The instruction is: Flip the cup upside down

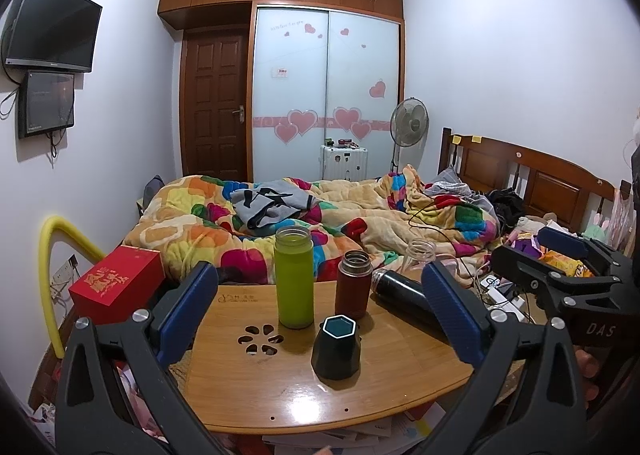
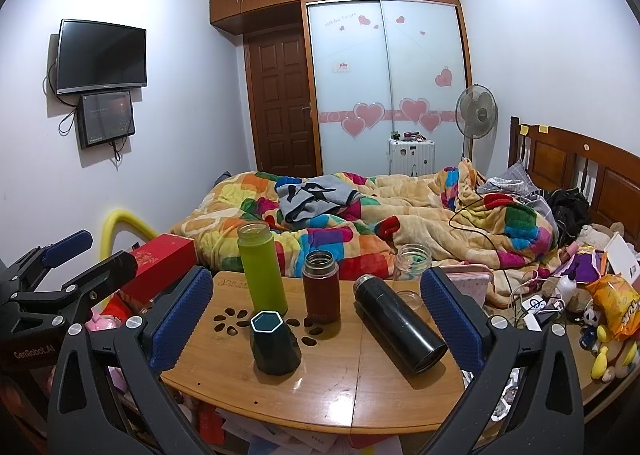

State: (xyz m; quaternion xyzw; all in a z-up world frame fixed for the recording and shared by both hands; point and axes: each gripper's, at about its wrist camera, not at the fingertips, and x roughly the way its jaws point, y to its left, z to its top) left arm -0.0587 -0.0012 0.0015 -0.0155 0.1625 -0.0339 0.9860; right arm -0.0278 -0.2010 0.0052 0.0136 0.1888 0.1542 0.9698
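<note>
Black plastic frames and blue ribbed pads mark both grippers, each held level above the near edge of the bamboo table (image 1: 400, 387) and aimed across it toward the bed (image 1: 360, 215). In the left wrist view the right gripper (image 1: 560, 251) shows at the right edge; in the right wrist view the left gripper (image 2: 80, 255) shows at the left edge. On the table the dark hexagonal cup (image 1: 337, 349) stands upright, mouth up, at the lower centre, touching nothing. Behind it stand a green bottle (image 1: 294, 277) and a brown flask (image 1: 353, 285); a black flask (image 2: 400, 325) lies on its side. Both grippers are spread wide and hold nothing.
</note>
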